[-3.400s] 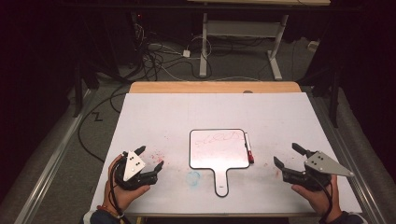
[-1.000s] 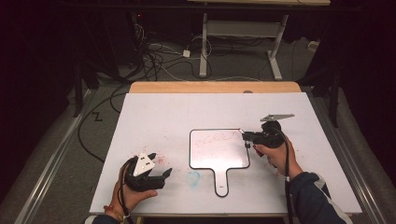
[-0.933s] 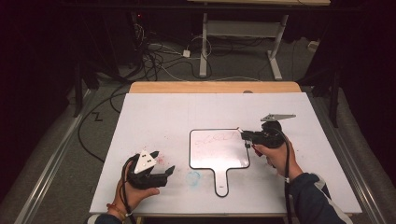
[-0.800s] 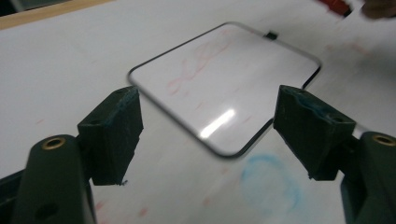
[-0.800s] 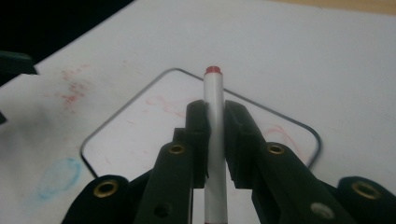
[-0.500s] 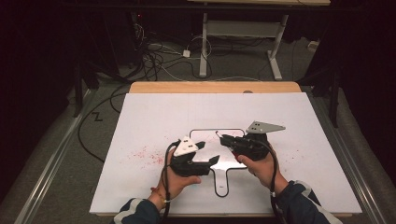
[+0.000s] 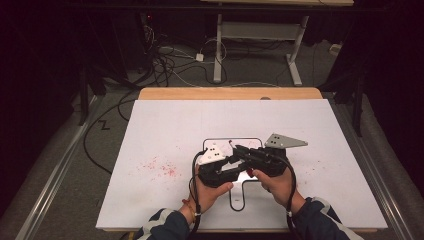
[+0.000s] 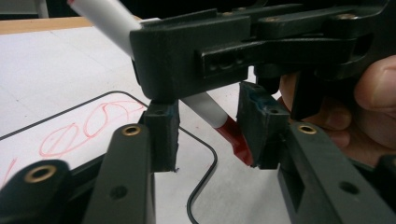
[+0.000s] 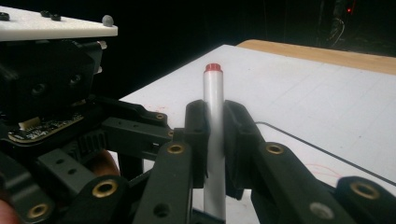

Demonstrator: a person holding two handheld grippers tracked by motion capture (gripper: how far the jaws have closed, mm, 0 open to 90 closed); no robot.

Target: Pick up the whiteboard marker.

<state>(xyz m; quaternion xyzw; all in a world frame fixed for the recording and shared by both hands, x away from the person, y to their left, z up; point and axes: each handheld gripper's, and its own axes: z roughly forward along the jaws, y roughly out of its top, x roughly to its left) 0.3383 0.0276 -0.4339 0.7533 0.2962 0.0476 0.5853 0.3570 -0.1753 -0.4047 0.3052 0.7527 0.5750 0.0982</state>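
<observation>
My right gripper (image 9: 215,116) is shut on the white barrel of a marker (image 9: 213,88), held upright between its pads with a red end on top. In the high view both grippers meet over the small handled whiteboard (image 7: 240,200): the left gripper (image 7: 234,164) faces the right gripper (image 7: 239,150). In the left gripper view the marker's red cap (image 8: 233,135) sits between the left gripper's (image 8: 210,133) pads. Those jaws have just been closing; the cap is against the right pad, with a gap at the left pad.
The whiteboard (image 8: 70,135) carries red scribbles. Red smudges (image 7: 160,167) mark the white table cover left of the hands. A wooden table edge (image 7: 230,93) runs along the far side, with cables and a desk frame on the floor beyond.
Both hands came together over the middle of the whiteboard, the right one bringing the marker from the board's right edge. The left jaws have narrowed around the red cap.
</observation>
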